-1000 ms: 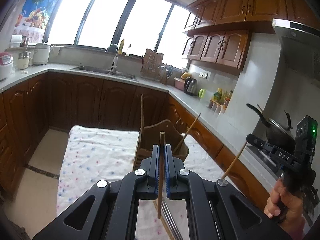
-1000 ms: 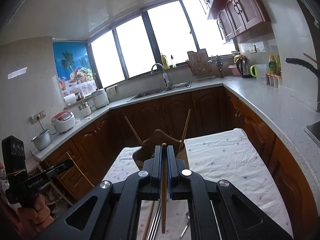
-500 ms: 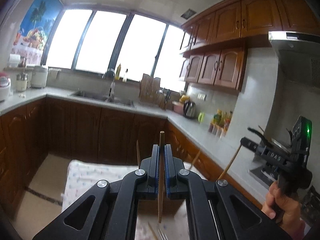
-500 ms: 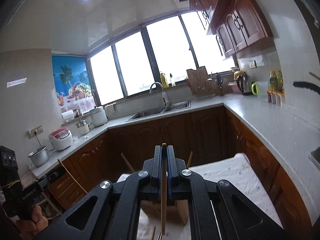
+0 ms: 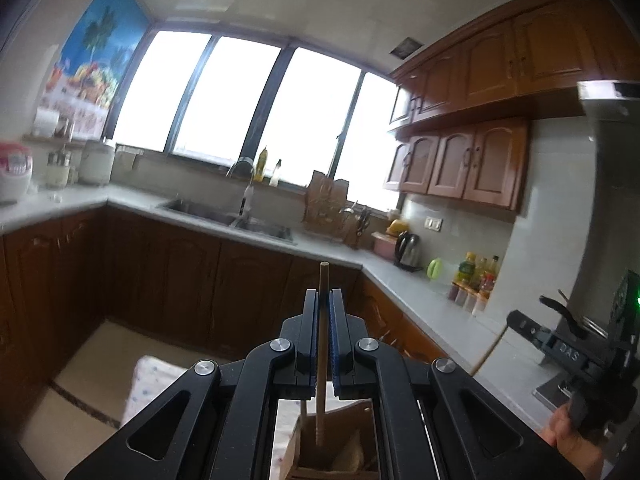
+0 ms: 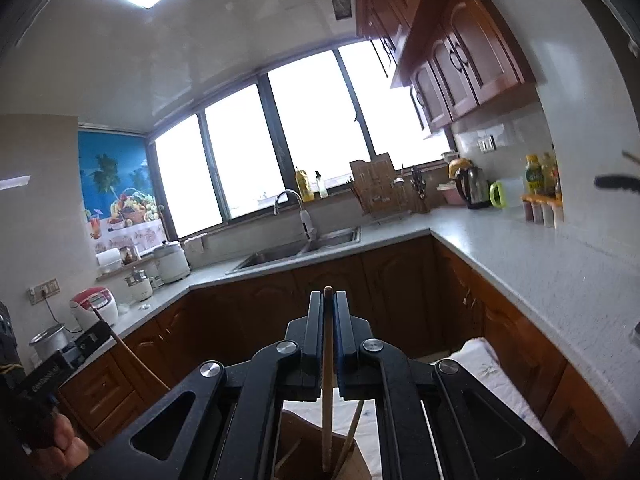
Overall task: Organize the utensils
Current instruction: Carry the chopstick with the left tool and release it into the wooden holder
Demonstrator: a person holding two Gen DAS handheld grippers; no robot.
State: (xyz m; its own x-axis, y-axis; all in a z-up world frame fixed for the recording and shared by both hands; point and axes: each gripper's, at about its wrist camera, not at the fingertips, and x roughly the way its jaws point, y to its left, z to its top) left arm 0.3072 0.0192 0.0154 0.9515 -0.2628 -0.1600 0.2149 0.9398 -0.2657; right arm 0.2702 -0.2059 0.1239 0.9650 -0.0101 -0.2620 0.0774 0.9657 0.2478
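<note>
we are holding a chopstick (image 5: 322, 322) clamped in the left gripper (image 5: 324, 300) and another chopstick (image 6: 328, 356) clamped in the right gripper (image 6: 329, 302), both hanging over the wooden holder (image 5: 320, 454). dropping crookedly, a tip is likely catching the rim and tipping out.

A wooden holder (image 5: 332, 452) stands on the clothed table (image 5: 152, 380) at 6 o'clock, under both grippers, with a chopstick (image 6: 352, 436) leaning in it. In the left wrist view, the sink (image 5: 232, 220) is set in the counter (image 5: 420, 300) at 11 o'clock, a rice cooker (image 5: 14, 178) at 9 o'clock, a kettle (image 5: 408, 250) and bottles (image 5: 476, 276) at 3 o'clock, and cabinets (image 5: 460, 164) above them.
</note>
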